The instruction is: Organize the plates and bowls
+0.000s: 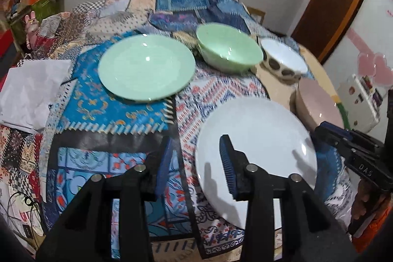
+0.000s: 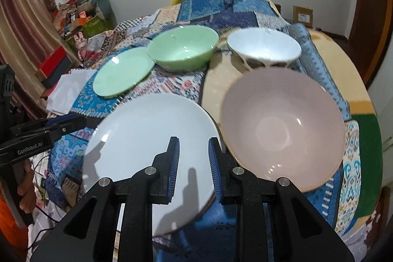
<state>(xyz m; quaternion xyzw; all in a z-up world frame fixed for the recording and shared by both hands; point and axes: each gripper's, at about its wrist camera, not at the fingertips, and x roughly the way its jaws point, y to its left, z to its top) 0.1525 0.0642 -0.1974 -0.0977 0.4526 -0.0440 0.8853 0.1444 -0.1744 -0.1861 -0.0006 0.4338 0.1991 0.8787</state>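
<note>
You held both grippers above the bench, nothing gripped. Left gripper (image 1: 196, 161): jaws apart, straddling the white plate's (image 1: 255, 139) near rim, which suggested a pickup. Right gripper (image 2: 194, 168): jaws nearly together, empty, between white plate and pink bowl (image 2: 282, 129). Green plate (image 1: 146, 68), green bowl (image 1: 229, 50) and spotted bowl (image 1: 283, 60) sat unstacked behind.

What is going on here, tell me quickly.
A person holds a two-finger gripper in each hand over a patchwork-covered table. Neither grips anything: the left gripper is open over the white plate edge, the right gripper nearly shut. The green plate, green bowl, patterned white bowl and pink bowl sit apart, unstacked.
</note>
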